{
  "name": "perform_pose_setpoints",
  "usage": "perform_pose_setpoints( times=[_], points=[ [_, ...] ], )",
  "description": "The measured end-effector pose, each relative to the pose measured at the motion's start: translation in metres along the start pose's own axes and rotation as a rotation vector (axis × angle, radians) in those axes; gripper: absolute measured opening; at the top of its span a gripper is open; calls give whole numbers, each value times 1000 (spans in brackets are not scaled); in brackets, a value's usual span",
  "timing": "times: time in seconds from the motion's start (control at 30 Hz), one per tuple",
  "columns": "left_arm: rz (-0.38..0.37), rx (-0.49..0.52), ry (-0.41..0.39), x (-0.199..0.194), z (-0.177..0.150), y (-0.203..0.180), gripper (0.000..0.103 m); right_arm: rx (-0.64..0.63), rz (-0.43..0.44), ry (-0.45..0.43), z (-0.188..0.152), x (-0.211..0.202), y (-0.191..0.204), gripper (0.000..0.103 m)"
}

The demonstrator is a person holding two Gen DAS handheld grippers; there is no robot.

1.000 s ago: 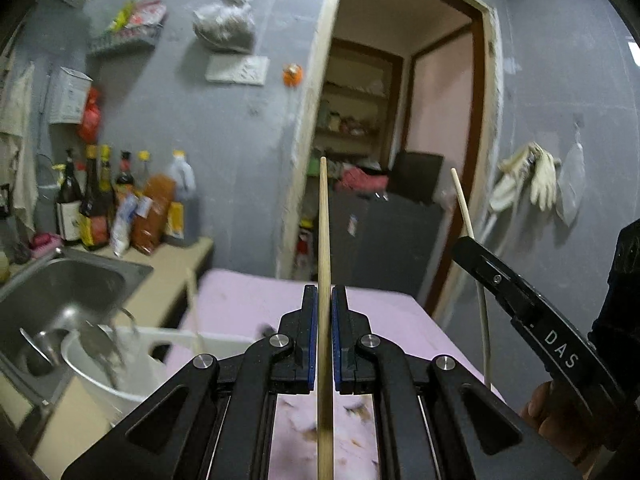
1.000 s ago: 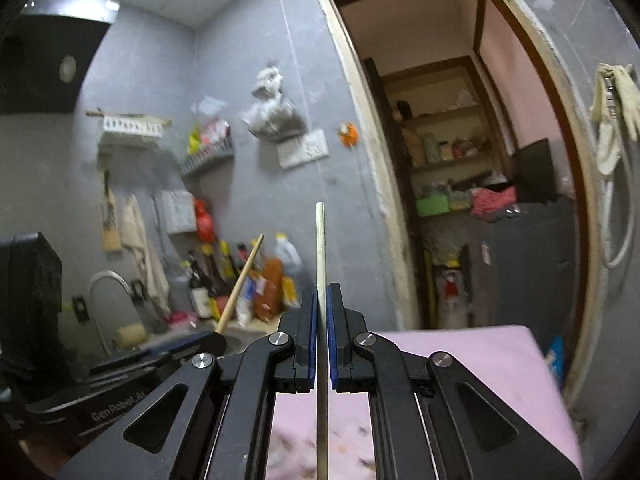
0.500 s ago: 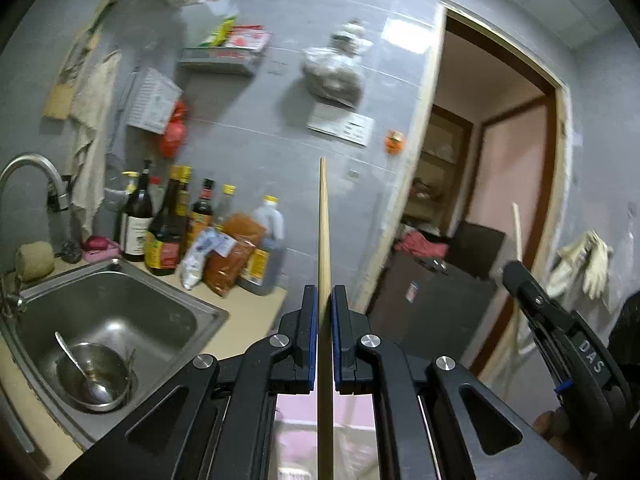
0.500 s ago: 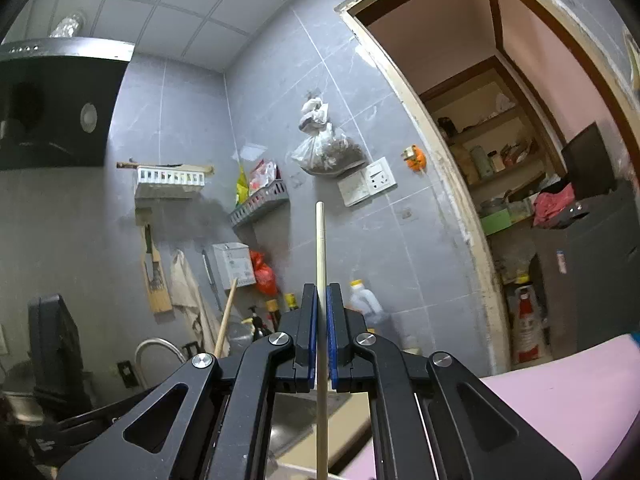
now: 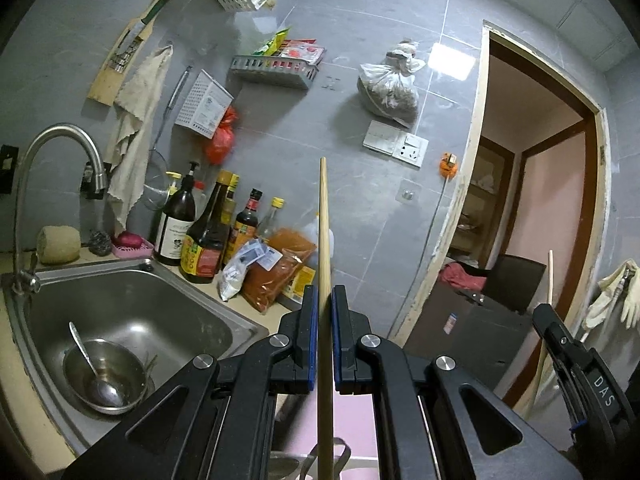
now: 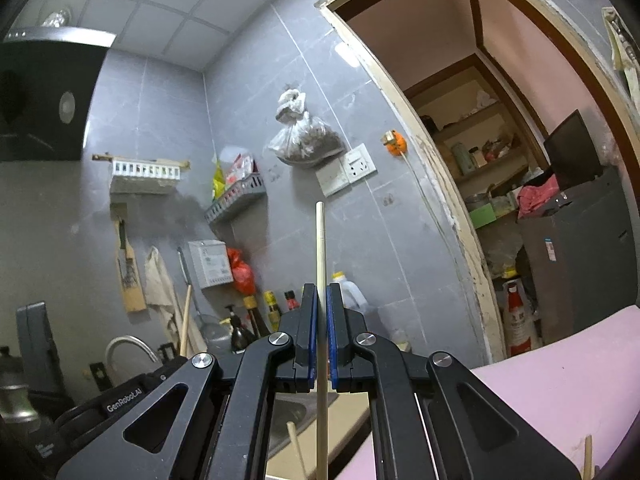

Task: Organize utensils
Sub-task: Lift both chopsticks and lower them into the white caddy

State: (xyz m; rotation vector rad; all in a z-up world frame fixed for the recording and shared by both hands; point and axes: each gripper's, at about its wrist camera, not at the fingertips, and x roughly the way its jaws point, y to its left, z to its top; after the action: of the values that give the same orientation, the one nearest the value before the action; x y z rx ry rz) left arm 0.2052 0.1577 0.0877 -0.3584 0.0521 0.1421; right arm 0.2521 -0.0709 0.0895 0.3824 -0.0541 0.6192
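Left wrist: grey tiled wall (image 5: 360, 208), steel sink (image 5: 132, 312)

- Open air ahead of both grippers, up to the grey tiled wall (image 5: 360, 208).
- Bottles (image 5: 208, 236) and packets (image 5: 276, 276) crowd the counter's back edge beside the sink (image 5: 132, 312).
- A curved tap (image 5: 44, 152) arches over the sink's left side.
- A steel bowl (image 5: 104, 376) with a spoon occupies the basin floor.
- The doorway (image 6: 500, 160) at right stands open.
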Motion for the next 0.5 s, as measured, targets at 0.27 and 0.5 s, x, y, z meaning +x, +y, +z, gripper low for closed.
perform_pose_setpoints(
  times=[0.27,0.5],
  points=[
    [14,83,29,-6,-31,-15,4,-48,-16,77,-21,3,0,3],
    [28,158,88,-15,-52,-21,5,-125,-26,183,-31,-4,5,3]
  ],
)
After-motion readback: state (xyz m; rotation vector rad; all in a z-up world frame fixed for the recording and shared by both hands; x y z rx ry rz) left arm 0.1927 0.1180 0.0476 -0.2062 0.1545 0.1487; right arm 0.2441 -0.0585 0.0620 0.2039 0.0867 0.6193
